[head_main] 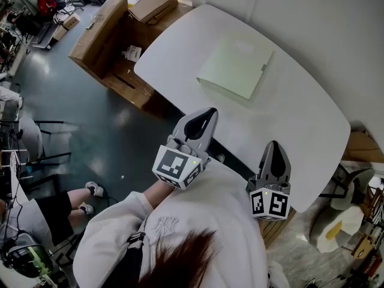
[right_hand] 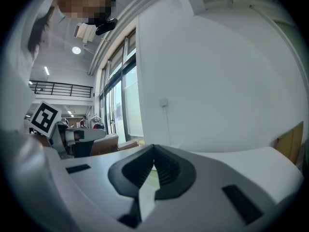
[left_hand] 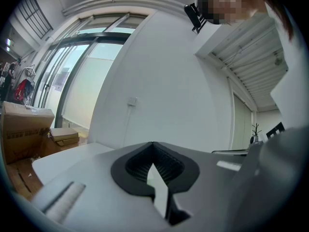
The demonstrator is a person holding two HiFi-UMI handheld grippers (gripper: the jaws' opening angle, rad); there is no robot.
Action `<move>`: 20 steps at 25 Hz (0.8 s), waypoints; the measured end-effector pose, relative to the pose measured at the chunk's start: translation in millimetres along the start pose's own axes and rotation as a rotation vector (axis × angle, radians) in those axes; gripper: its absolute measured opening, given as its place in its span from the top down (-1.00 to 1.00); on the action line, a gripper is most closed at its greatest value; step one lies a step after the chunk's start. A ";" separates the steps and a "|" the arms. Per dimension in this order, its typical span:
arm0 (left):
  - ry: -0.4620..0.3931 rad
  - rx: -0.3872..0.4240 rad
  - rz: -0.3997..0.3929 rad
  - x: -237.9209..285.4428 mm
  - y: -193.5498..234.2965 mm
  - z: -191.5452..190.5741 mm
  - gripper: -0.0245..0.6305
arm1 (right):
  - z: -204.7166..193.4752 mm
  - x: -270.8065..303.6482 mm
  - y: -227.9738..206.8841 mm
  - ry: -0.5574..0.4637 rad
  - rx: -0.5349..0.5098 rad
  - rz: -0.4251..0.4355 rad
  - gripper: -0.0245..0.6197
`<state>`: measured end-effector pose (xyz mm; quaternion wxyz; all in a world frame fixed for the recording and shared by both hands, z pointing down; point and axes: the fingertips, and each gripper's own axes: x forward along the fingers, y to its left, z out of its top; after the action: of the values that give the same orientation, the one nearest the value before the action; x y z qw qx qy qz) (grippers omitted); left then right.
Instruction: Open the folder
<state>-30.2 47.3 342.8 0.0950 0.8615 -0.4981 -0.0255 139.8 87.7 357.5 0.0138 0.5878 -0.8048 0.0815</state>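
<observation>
The folder is pale green and lies closed and flat on the white worktop, in the far half of it, with nothing on top of it. One dark small part shows on its right edge; what it is I cannot tell.

Both grippers are at the near edge of the worktop, well apart from the folder, and neither touches it. The left hand-held gripper points toward the folder, and in its own view its jaws are together at the tips with nothing between them. The right hand-held gripper is to the right of it, also with its jaws together and empty. The person holding them wears a white sweater.

Beyond the left end of the worktop stand brown cardboard boxes on a dark floor.
</observation>
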 end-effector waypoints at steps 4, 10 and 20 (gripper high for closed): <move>0.000 0.000 0.001 0.1 1.6 0.1 0.90 | -0.9 0.6 -0.2 -0.003 0.004 -0.003 0.90; 0.000 -0.001 0.001 -1.2 -2.5 0.1 0.90 | -0.6 -3.7 -3.0 -0.008 0.008 -0.008 0.90; -0.003 0.002 0.005 -0.2 -6.9 0.9 0.90 | -2.0 -5.8 -7.5 -0.008 0.008 -0.004 0.90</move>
<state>-24.5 50.6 340.6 0.0934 0.8605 -0.5002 -0.0261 148.5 91.3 359.7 0.0085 0.5899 -0.8033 0.0821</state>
